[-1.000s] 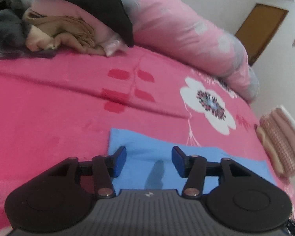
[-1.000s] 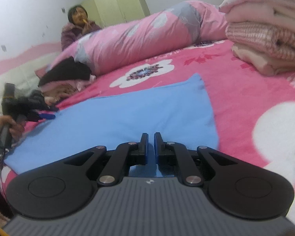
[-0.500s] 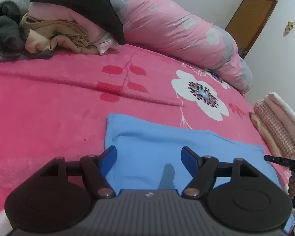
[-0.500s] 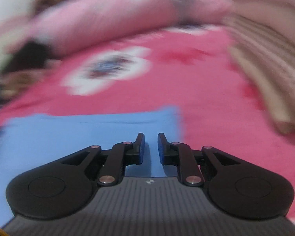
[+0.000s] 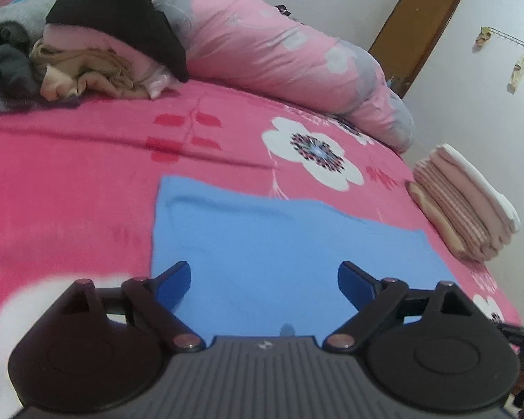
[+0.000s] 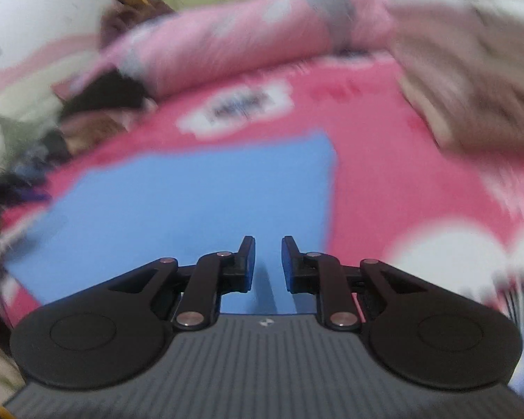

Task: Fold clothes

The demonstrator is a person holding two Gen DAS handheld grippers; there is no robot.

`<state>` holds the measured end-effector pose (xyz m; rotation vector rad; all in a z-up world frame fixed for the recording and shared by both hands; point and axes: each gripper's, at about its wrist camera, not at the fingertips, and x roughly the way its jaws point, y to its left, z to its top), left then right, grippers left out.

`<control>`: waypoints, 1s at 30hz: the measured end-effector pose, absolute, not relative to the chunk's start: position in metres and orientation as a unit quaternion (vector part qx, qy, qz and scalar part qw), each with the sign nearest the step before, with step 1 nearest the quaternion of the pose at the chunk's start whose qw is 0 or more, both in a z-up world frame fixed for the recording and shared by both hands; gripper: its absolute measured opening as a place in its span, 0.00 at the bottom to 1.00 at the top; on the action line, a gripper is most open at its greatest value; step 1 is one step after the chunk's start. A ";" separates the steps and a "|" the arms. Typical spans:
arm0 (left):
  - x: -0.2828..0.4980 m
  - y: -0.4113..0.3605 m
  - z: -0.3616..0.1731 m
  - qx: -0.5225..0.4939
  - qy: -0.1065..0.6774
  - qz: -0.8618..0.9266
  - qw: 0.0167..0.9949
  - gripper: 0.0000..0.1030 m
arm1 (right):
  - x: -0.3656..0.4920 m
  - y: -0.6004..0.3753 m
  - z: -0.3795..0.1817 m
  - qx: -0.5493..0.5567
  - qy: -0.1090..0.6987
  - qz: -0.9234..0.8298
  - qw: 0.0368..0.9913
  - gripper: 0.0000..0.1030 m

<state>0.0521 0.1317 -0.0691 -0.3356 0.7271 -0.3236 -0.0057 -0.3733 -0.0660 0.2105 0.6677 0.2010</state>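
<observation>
A blue cloth (image 5: 279, 244) lies flat and folded into a rectangle on the pink flowered bed (image 5: 70, 181). My left gripper (image 5: 263, 274) hovers over the cloth's near edge, wide open and empty. In the blurred right wrist view the same blue cloth (image 6: 199, 192) spreads ahead, and my right gripper (image 6: 268, 255) stands over its near right part, slightly open with a narrow gap and nothing between the fingers.
A stack of folded pink and beige clothes (image 5: 464, 209) sits at the bed's right edge. A heap of unfolded garments (image 5: 97, 49) lies at the back left beside a rolled pink quilt (image 5: 290, 59). A person (image 6: 132, 3) sits beyond the quilt.
My left gripper opened wider and pulled back from the blue cloth. My right gripper went from shut to slightly open, letting go of the cloth, and swung about quickly.
</observation>
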 end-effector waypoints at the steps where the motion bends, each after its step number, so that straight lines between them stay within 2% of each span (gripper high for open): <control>1: 0.045 0.131 -0.070 -0.162 0.354 -0.156 0.908 0.90 | -0.015 -0.387 -0.074 0.128 0.325 0.078 0.934 0.14; 4: 0.024 0.127 -0.073 -0.160 0.357 -0.152 0.908 0.90 | -0.042 -0.416 -0.071 0.199 0.295 0.012 0.934 0.16; 8: -0.003 0.122 -0.076 -0.168 0.354 -0.153 0.907 0.90 | -0.062 -0.411 -0.050 0.198 0.248 0.019 0.948 0.19; 12: -0.023 0.105 -0.086 -0.148 0.361 -0.155 0.908 0.90 | -0.065 -0.366 -0.043 0.145 0.226 0.096 0.958 0.19; 17: -0.051 0.099 -0.094 -0.110 0.348 -0.161 0.917 0.90 | -0.076 -0.340 -0.075 0.066 0.273 0.098 0.955 0.22; 20: -0.060 0.110 -0.091 -0.122 0.347 -0.160 0.916 0.90 | -0.099 -0.361 -0.073 0.105 0.272 0.047 0.955 0.27; 25: -0.066 0.119 -0.081 -0.129 0.344 -0.146 0.918 0.90 | -0.133 -0.383 -0.062 0.168 0.237 -0.017 0.957 0.28; 27: -0.070 0.119 -0.078 -0.125 0.338 -0.142 0.922 0.91 | -0.141 -0.381 -0.058 0.195 0.214 -0.008 0.957 0.33; 29: -0.076 0.122 -0.079 -0.138 0.329 -0.146 0.923 0.91 | -0.141 -0.371 -0.051 0.197 0.207 -0.004 0.958 0.48; 30: -0.079 0.124 -0.080 -0.147 0.325 -0.149 0.922 0.91 | -0.138 -0.365 -0.047 0.194 0.210 -0.003 0.958 0.48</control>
